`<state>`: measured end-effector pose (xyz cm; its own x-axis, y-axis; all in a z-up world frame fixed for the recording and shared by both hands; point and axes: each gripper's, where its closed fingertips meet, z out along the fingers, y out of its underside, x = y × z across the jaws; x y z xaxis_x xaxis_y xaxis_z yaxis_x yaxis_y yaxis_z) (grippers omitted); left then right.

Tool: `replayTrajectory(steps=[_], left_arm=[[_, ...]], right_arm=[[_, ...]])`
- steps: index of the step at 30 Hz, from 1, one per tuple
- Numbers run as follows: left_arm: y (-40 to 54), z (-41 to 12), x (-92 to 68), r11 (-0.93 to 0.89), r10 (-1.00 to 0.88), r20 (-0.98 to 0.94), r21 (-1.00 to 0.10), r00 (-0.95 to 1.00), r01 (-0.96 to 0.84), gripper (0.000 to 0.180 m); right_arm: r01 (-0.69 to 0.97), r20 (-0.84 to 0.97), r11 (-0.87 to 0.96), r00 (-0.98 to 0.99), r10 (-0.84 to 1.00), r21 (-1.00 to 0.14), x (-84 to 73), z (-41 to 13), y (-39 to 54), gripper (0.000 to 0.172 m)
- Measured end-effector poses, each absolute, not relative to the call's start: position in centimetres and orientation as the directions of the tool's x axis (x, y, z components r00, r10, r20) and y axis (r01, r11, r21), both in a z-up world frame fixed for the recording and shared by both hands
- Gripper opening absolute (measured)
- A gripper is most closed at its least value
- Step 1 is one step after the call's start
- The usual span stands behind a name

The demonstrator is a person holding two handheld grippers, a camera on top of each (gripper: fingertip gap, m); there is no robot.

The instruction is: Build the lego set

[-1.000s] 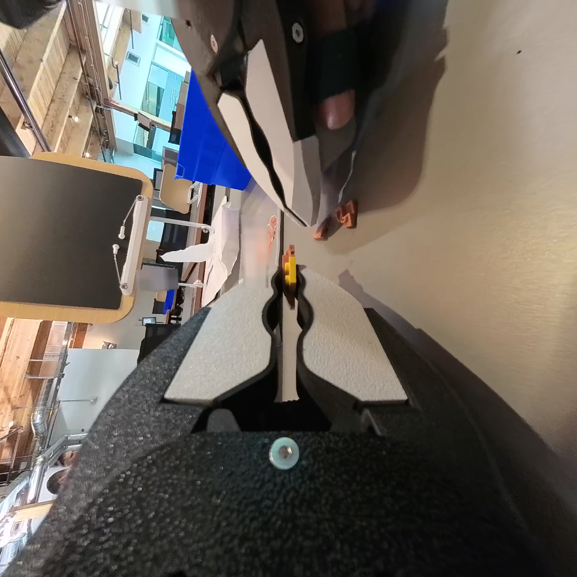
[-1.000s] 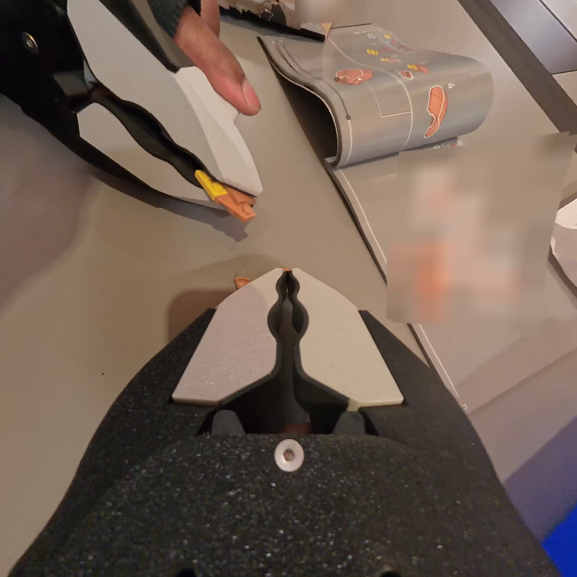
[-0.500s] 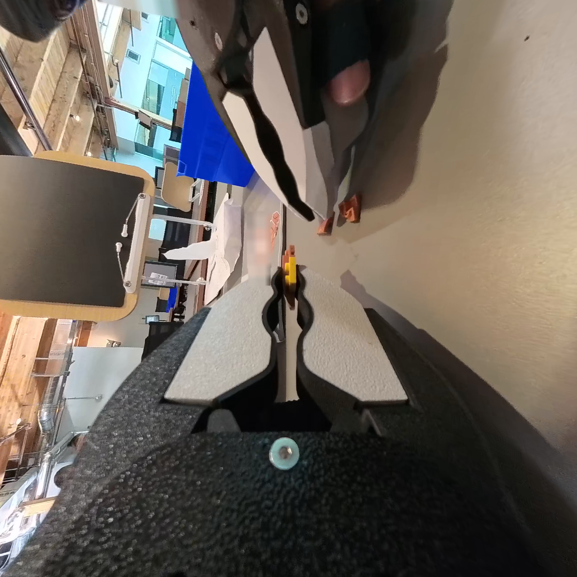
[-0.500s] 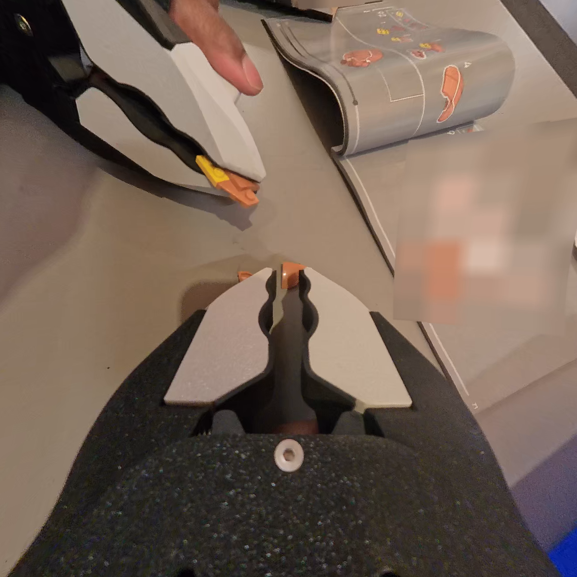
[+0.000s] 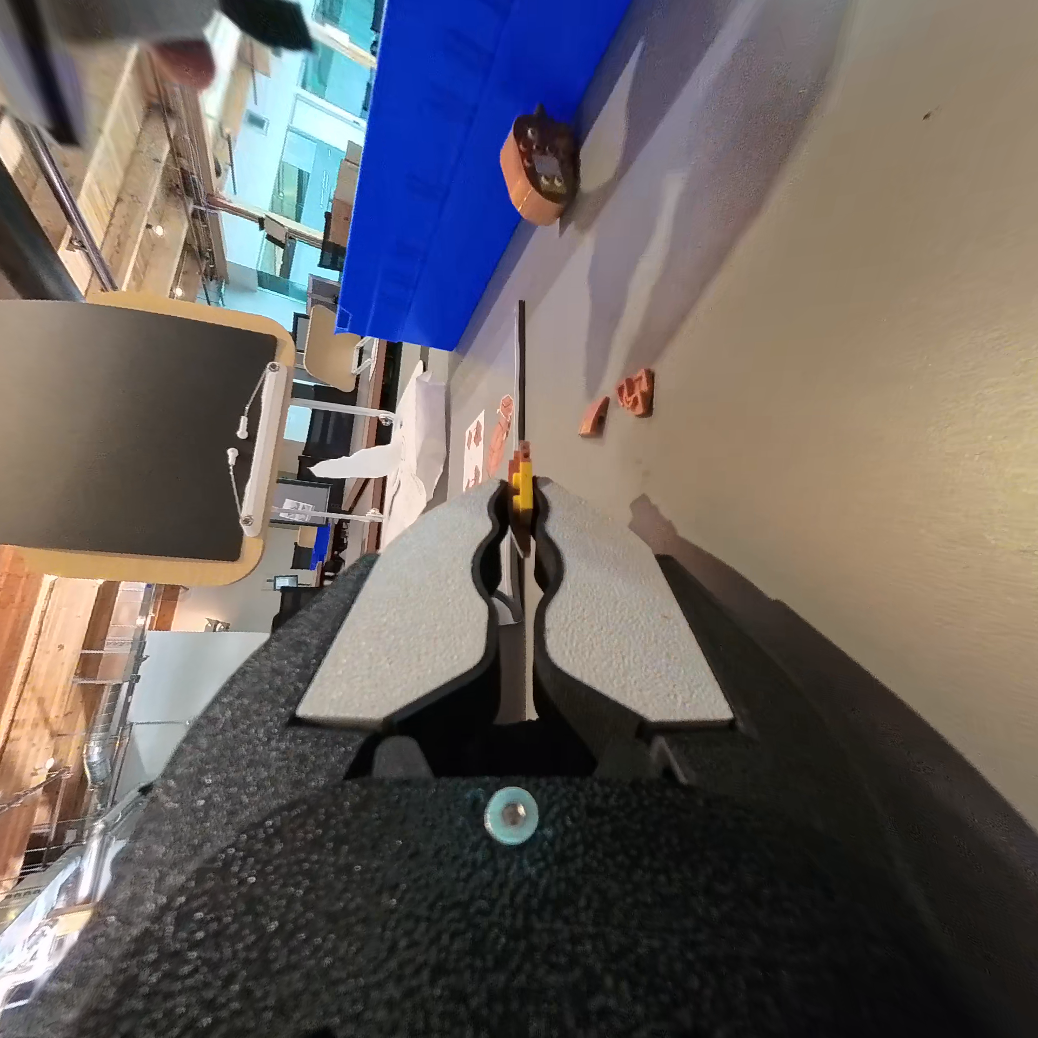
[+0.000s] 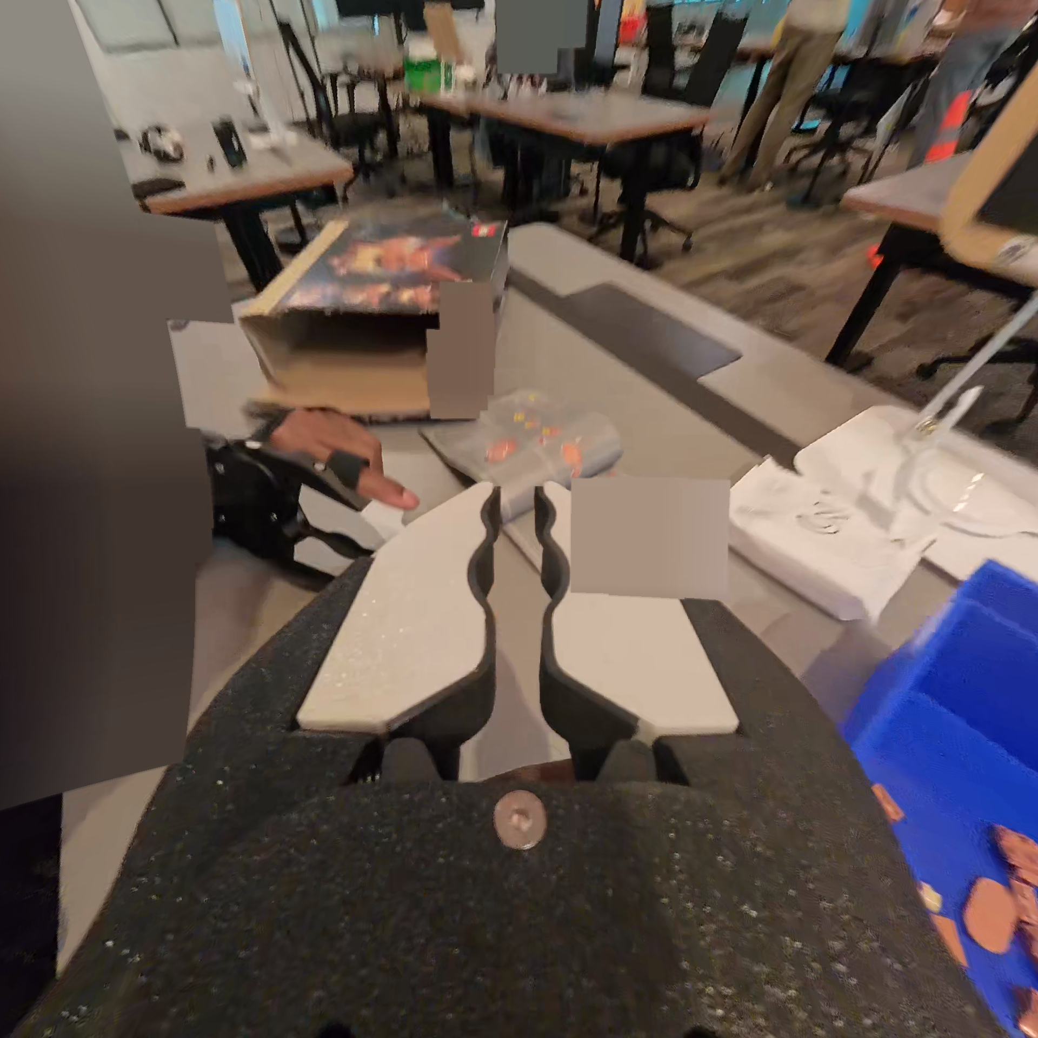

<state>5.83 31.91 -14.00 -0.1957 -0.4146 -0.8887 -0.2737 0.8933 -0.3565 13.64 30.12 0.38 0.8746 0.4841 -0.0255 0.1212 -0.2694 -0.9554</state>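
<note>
Bricks, yellow on orange [image 5: 521, 487], sit pinched at our left gripper [image 5: 520, 494] tips, while our right gripper [image 6: 515, 497] hangs narrowly parted and empty, booklet [image 6: 539, 449] at twelve o'clock.

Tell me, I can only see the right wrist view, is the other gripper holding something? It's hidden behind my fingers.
Observer: Yes. The left gripper is shut on a small yellow and orange brick piece, which sticks out past its fingertips.
Operator: Are there more pieces near it?
Observer: Two loose orange pieces lie on the grey table, apart from that gripper.
Operator: Anything bigger?
Observer: A rounded brown and orange built part sits on the table beside the blue bin.
Operator: And my own fingers?
Observer: The right gripper is open, with nothing between its fingers.
</note>
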Motion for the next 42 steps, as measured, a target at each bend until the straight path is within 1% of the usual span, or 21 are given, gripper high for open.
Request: replayTrajectory(steps=[2, 6, 9, 12, 14, 16, 17, 20, 22, 26, 28, 34, 42], left_arm=[[31.9, -13.9, 5.8, 0.895, -0.413, -0.890, -0.356, -0.192, -0.270, 0.006], [32.0, -13.7, 5.8, 0.895, -0.410, -0.893, -0.355, -0.187, -0.268, 0.006], [32.2, -13.7, 5.7, 0.892, -0.414, -0.891, -0.358, -0.184, -0.274, 0.006], [32.4, -13.7, 5.7, 0.890, -0.418, -0.890, -0.362, -0.180, -0.278, 0.006], [32.4, -13.8, 5.7, 0.891, -0.417, -0.890, -0.360, -0.186, -0.278, 0.006], [32.3, -14.1, 5.6, 0.896, -0.409, -0.890, -0.350, -0.201, -0.273, 0.006], [32.2, -14.2, 5.6, 0.898, -0.406, -0.890, -0.347, -0.208, -0.269, 0.006], [32.0, -14.3, 5.6, 0.901, -0.402, -0.890, -0.343, -0.216, -0.264, 0.006], [32.0, -14.3, 5.6, 0.903, -0.398, -0.891, -0.339, -0.218, -0.264, 0.006], [31.9, -14.4, 5.5, 0.907, -0.390, -0.893, -0.330, -0.224, -0.262, 0.006], [31.8, -14.4, 5.5, 0.909, -0.385, -0.894, -0.325, -0.228, -0.262, 0.006], [31.8, -14.5, 5.4, 0.909, -0.385, -0.893, -0.324, -0.232, -0.261, 0.006], [31.7, -14.5, 5.3, 0.907, -0.391, -0.891, -0.330, -0.231, -0.261, 0.006]], right_arm=[[0.134, 0.015, -0.237, 0.895, 0.445, -0.962, 14.8, 1.5, 29.9, 0.010], [0.157, 0.029, -0.259, 0.899, 0.437, -0.953, 15.2, 0.8, 29.9, 0.010], [0.197, 0.046, -0.290, 0.889, 0.455, -0.936, 14.5, -0.9, 30.0, 0.010], [0.243, 0.053, -0.344, 0.877, 0.478, -0.907, 13.3, -3.9, 30.5, 0.011], [0.317, 0.086, -0.400, 0.862, 0.499, -0.860, 12.5, -6.9, 31.0, 0.012], [0.465, 0.245, -0.396, 0.836, 0.491, -0.792, 12.2, -8.8, 31.4, 0.018], [0.485, 0.257, -0.384, 0.820, 0.511, -0.786, 11.3, -9.5, 31.4, 0.017], [0.478, 0.176, -0.437, 0.802, 0.570, -0.762, 9.5, -11.9, 30.9, 0.017], [0.483, 0.170, -0.448, 0.799, 0.576, -0.752, 9.3, -12.8, 31.2, 0.017], [0.433, 0.060, -0.512, 0.803, 0.593, -0.742, 9.0, -14.8, 31.5, 0.017], [0.430, 0.040, -0.526, 0.800, 0.599, -0.733, 9.0, -15.6, 31.6, 0.017], [0.467, 0.036, -0.539, 0.778, 0.627, -0.701, 8.9, -16.9, 31.5, 0.017], [0.542, 0.095, -0.538, 0.756, 0.648, -0.645, 9.2, -18.2, 31.6, 0.013]])
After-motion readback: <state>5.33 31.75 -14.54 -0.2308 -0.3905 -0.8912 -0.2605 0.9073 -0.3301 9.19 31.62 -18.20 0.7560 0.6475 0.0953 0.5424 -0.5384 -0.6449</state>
